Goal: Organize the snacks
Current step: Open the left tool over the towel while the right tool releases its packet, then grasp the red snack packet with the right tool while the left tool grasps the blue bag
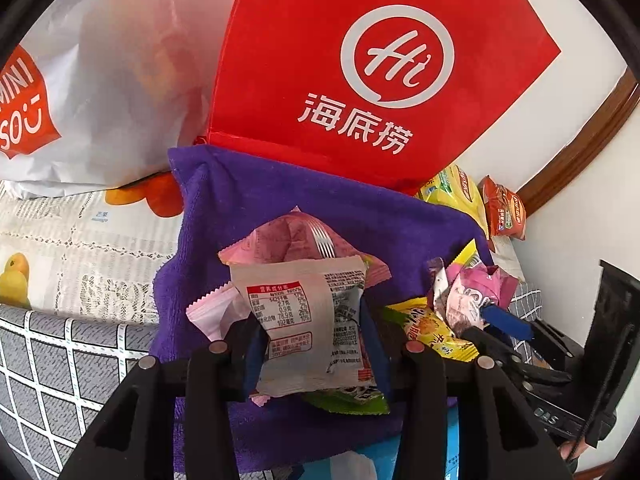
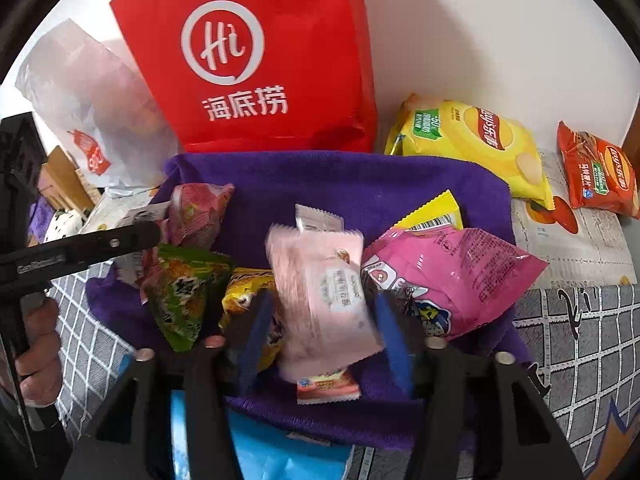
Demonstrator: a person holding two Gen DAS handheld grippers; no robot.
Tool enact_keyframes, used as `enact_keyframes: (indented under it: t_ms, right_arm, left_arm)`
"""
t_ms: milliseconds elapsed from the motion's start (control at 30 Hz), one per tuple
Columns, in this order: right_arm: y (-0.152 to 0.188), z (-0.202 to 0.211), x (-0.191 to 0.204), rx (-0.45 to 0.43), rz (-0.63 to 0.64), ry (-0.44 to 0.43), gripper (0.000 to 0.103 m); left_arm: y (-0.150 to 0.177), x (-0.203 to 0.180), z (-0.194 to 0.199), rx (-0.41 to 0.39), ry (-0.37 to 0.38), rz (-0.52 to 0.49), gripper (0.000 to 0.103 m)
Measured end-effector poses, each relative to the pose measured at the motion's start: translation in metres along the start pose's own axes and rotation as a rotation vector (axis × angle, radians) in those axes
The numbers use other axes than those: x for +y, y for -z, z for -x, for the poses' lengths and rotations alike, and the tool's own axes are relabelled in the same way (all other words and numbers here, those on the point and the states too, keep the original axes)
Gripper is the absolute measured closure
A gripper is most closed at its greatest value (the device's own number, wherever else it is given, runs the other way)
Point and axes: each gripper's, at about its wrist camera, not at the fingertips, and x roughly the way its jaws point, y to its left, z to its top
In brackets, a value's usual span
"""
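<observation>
A purple towel (image 2: 360, 184) holds a pile of small snack packets. My left gripper (image 1: 316, 344) is shut on a white packet (image 1: 304, 312) with a red nutrition label, held upright over the towel (image 1: 280, 192). A pink packet (image 1: 296, 236) stands just behind it. My right gripper (image 2: 324, 336) is open. A pale pink packet (image 2: 324, 296) sits blurred between its blue pads (image 2: 256, 332), and I see no pad pressing on it. A green packet (image 2: 184, 292), a yellow packet (image 2: 244, 292) and a bright pink bag (image 2: 460, 272) lie around it.
A red paper bag (image 2: 256, 60) and a white plastic bag (image 2: 80, 92) stand behind the towel by the wall. A yellow chip bag (image 2: 472, 140) and an orange-red chip bag (image 2: 596, 172) lie at the right. A hand (image 2: 36, 344) holds the left gripper at the far left.
</observation>
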Motion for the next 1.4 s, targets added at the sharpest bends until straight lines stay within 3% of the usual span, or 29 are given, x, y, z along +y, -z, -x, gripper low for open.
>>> enact_keyframes:
  t_ms: [33, 100, 200, 400, 533, 800, 1200, 1400]
  right_arm:
    - [0.001, 0.005, 0.001, -0.016, 0.007, 0.006, 0.039]
    - [0.001, 0.013, 0.003, -0.032, 0.011, 0.020, 0.031]
    - [0.003, 0.027, 0.005, -0.053, 0.004, 0.031, 0.030]
    - [0.017, 0.057, 0.007, -0.092, -0.060, 0.052, 0.030]
    - [0.034, 0.074, 0.014, -0.080, -0.066, 0.063, 0.040]
    - [0.077, 0.097, 0.034, -0.063, -0.065, 0.033, 0.040]
    - [0.134, 0.091, 0.071, 0.004, -0.044, 0.018, 0.040]
    - [0.147, 0.072, 0.087, 0.047, -0.016, 0.057, 0.039]
  left_arm:
    - [0.000, 0.000, 0.000, 0.001, 0.003, 0.002, 0.057]
    - [0.000, -0.001, 0.002, -0.003, 0.001, 0.009, 0.045]
    - [0.001, -0.001, 0.011, -0.018, -0.010, 0.012, 0.035]
    - [0.012, -0.005, 0.040, -0.043, -0.032, -0.007, 0.035]
    - [0.024, -0.006, 0.058, -0.054, -0.043, -0.005, 0.035]
    - [0.055, -0.003, 0.085, -0.055, -0.071, -0.010, 0.035]
    - [0.094, 0.009, 0.101, -0.044, -0.076, -0.003, 0.035]
    - [0.109, 0.018, 0.100, -0.022, -0.064, 0.013, 0.035]
